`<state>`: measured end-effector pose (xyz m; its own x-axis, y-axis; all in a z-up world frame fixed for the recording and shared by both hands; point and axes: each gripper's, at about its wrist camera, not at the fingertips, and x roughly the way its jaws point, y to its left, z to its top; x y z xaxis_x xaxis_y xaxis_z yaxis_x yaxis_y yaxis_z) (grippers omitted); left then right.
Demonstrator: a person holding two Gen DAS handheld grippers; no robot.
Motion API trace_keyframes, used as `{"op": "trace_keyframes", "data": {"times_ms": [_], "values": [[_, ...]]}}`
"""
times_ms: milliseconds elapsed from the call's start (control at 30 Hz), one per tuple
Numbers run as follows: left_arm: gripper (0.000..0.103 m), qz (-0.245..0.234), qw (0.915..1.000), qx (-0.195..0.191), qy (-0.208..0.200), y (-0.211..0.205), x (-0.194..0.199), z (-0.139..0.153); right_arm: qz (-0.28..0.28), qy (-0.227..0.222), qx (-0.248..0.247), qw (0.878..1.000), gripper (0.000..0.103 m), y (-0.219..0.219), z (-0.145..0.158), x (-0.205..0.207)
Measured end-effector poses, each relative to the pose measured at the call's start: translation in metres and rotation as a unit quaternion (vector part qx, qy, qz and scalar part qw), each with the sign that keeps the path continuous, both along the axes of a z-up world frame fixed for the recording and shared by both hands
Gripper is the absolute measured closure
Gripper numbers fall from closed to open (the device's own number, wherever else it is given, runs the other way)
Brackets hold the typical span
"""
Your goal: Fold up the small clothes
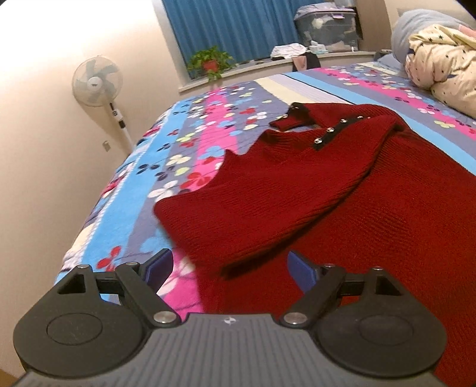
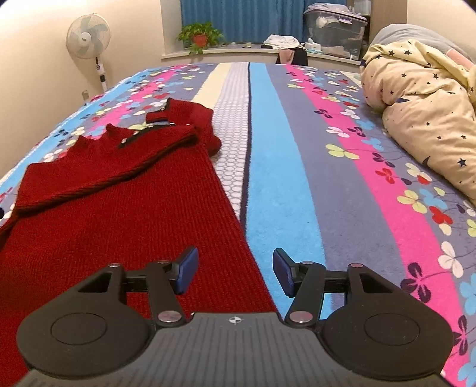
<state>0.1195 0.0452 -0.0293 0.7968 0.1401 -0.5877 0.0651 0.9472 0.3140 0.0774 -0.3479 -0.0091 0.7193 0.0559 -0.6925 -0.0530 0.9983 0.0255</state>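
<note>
A dark red knitted sweater (image 1: 342,202) lies flat on the bed, collar with metal buttons (image 1: 330,129) at the far end. One sleeve (image 1: 261,208) is folded across its body. My left gripper (image 1: 230,269) is open and empty, just above the sweater's near left edge. The sweater also shows in the right wrist view (image 2: 125,214). My right gripper (image 2: 235,271) is open and empty over the sweater's near right edge, one fingertip above the knit, the other above the bedspread.
The bed has a striped floral bedspread (image 2: 327,166). A bundled cream star-print quilt (image 2: 422,113) lies at the right. A standing fan (image 1: 96,82) is by the left wall. A potted plant (image 1: 209,62) and a plastic storage box (image 1: 327,26) sit on the window sill.
</note>
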Motion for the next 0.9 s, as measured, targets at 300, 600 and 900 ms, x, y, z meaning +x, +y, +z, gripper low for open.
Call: {"op": "trace_keyframes", "data": {"times_ms": [300,600,900], "values": [[0.011,-0.029,0.9985,0.046,-0.009,-0.032,0.04,-0.036,0.008,0.019,-0.015,1.0,0.049,0.009,-0.012,0.009],[0.011,-0.039,0.9946,0.094,0.02,-0.043,0.085,-0.056,0.052,0.066,-0.034,0.996,0.047,0.027,-0.031,0.009],[0.089,0.031,0.9989,0.015,0.032,0.022,0.122,-0.037,0.067,0.109,-0.054,0.99,0.046,0.038,-0.055,0.005]]}}
